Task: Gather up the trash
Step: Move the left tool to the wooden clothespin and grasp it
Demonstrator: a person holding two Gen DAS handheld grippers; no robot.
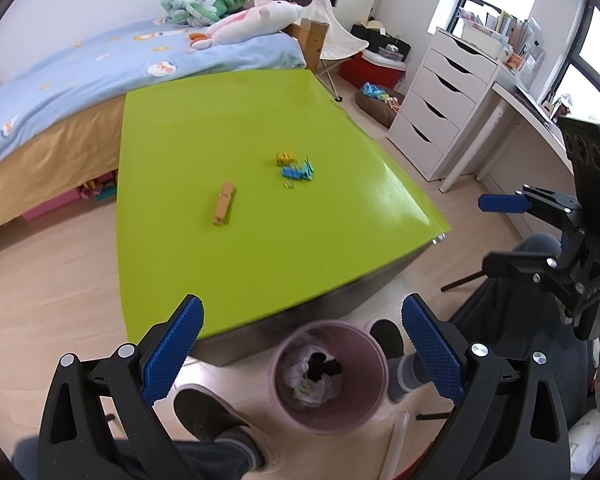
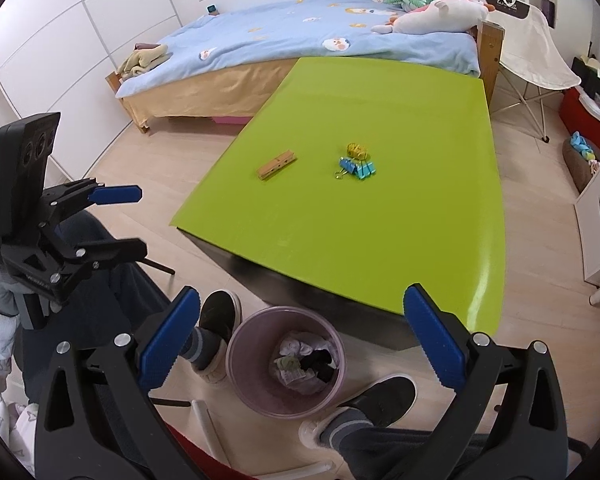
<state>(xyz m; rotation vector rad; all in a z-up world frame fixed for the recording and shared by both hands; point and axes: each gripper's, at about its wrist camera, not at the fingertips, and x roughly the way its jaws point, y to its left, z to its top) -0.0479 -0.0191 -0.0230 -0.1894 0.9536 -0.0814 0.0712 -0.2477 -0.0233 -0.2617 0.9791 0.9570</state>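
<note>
A pink trash bin (image 1: 328, 376) with crumpled paper and dark scraps inside stands on the floor by the near edge of the green table (image 1: 260, 240); it also shows in the right wrist view (image 2: 286, 362). My left gripper (image 1: 302, 344) is open and empty, held above the bin. My right gripper (image 2: 302, 340) is open and empty, also above the bin. On the table lie a wooden clothespin (image 1: 224, 203) (image 2: 277, 164), blue binder clips (image 1: 298, 171) (image 2: 356, 169) and a small yellow item (image 1: 285, 157) (image 2: 357, 150).
The person's feet (image 1: 208, 412) (image 2: 380, 400) flank the bin. A bed (image 1: 100, 80) stands behind the table. A white drawer unit (image 1: 440, 96) and a desk are at the right, with a folding chair (image 2: 528, 48) and floor clutter beyond.
</note>
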